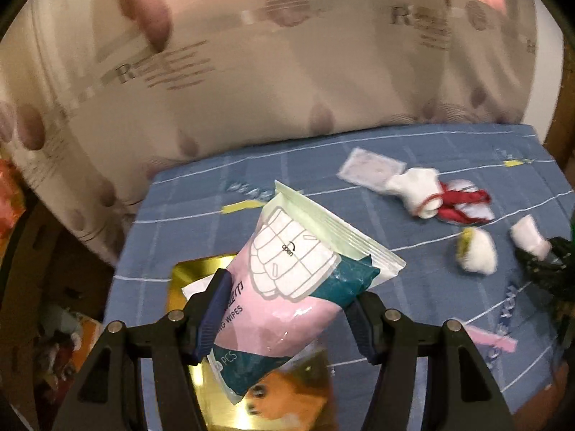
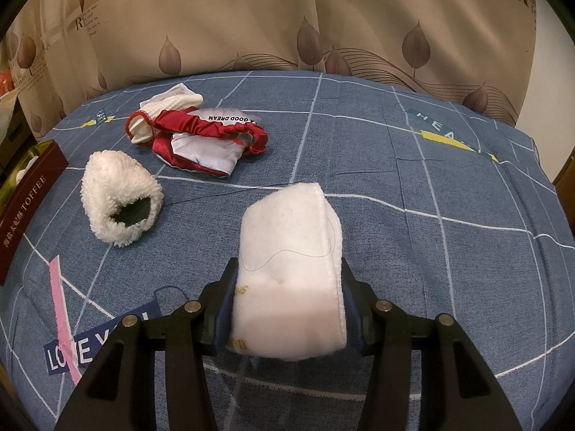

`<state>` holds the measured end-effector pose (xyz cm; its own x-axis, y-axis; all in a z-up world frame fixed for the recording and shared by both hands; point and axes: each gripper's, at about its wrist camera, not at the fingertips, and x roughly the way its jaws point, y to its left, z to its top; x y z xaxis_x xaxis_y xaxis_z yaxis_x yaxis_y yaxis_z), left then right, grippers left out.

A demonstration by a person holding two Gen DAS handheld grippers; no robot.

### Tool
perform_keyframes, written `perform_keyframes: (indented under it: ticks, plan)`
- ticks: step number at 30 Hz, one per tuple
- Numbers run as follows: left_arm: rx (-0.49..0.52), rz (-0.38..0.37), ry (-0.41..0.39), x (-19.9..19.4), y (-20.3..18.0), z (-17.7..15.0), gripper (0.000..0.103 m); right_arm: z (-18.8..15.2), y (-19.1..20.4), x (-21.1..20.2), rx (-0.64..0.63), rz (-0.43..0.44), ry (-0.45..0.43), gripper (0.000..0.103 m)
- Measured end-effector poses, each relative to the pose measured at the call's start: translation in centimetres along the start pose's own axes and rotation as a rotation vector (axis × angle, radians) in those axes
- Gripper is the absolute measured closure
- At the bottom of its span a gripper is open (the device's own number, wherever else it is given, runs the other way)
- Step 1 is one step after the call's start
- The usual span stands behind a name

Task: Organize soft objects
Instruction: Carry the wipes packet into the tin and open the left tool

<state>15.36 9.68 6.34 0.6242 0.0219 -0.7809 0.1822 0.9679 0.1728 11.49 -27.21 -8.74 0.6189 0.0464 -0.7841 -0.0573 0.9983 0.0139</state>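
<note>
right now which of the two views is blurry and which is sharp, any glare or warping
Left wrist view: motion-smeared, curtain and fluffy white piece streaked, though the wipes pack held in the left gripper is crisp; glare on the gold tray. Right wrist view: sharp throughout, white folded cloth in the right gripper clear; fisheye bends the bedsheet grid lines; dark corner vignette in both.

beige leaf-print curtain (image 2: 251,18) behind a blue grid-patterned bedsheet (image 2: 431,179), warm indoor light
</note>
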Motion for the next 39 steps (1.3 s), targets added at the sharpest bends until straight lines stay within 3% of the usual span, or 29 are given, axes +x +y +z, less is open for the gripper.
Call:
perform_keyframes:
  ticks: [8, 17, 26, 39]
  plan:
    - [-0.054, 0.083, 0.064, 1.4, 5.2, -2.8, 0.04, 0.0, 0.1, 0.0, -0.002, -0.001, 0.0, 0.055]
    - [-0.121, 0.095, 0.142, 4.8, 7.5, -6.1, 0.04, 0.0, 0.1, 0.0, -0.001, -0.001, 0.0, 0.055]
    - [-0.098, 0.14, 0.105, 5.4, 6.8, -6.7, 0.04, 0.0, 0.1, 0.0, -0.002, -0.002, 0.0, 0.055]
    - [-0.224, 0.157, 0.065, 5.2, 5.7, -6.3, 0.04, 0.0, 0.1, 0.0, -0.002, -0.002, 0.0, 0.055]
